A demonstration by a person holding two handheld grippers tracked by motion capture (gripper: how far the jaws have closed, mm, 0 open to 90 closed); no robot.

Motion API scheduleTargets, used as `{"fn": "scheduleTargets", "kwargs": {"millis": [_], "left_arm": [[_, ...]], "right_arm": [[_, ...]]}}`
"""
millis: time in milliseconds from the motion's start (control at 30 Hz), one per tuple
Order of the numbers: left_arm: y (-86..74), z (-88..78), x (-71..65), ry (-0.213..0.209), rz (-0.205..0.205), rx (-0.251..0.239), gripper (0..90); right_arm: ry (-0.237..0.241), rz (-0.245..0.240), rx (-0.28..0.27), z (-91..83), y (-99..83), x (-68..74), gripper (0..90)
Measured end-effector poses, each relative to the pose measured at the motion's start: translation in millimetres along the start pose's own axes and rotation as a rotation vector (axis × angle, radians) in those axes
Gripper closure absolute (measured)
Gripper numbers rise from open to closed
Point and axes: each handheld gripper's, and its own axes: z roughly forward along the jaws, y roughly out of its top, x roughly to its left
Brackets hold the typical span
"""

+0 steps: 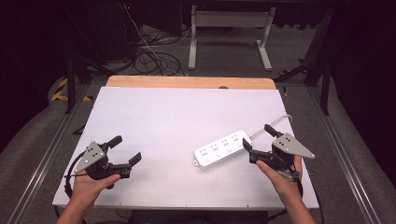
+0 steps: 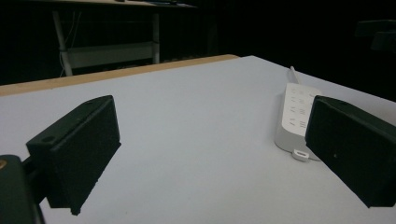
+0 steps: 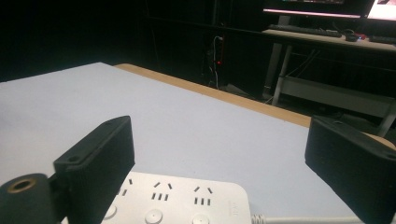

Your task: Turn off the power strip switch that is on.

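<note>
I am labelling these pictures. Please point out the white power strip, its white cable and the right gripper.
white plastic power strip (image 1: 223, 149): high view, middle of its socket face.
white cable (image 1: 275, 122): high view, the curve past the strip's far end.
right gripper (image 1: 258, 139): high view, midway between its open black fingertips.

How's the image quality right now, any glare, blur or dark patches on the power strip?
High view: table evenly lit, power strip sharp, floor behind dim. Left gripper view: strip soft, backdrop black. Right gripper view: sockets clear, no glare, near jaws slightly blurred.

White table (image 1: 154, 116), tangled floor cables (image 1: 152, 56)
</note>
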Motion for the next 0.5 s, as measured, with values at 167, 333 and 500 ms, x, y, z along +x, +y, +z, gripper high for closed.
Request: {"fn": "scheduleTargets", "kwargs": {"millis": [167, 333, 500], "left_arm": [[0.4, 0.7, 0.2, -0.001, -0.002, 0.0, 3.4], [0.4, 4.0, 0.0, -0.009, 0.002, 0.006, 3.3], [0.2, 0.8, 1.1, -0.002, -0.006, -0.005, 3.2]], "right_arm": [[-0.016, 0.006, -0.025, -0.2, -0.1, -0.6, 7.0], [-0.021, 0.032, -0.033, -3.3, -1.9, -5.1, 4.8], [-0.031, 0.037, -0.043, -3.5, -1.6, -6.5, 4.4]]}}
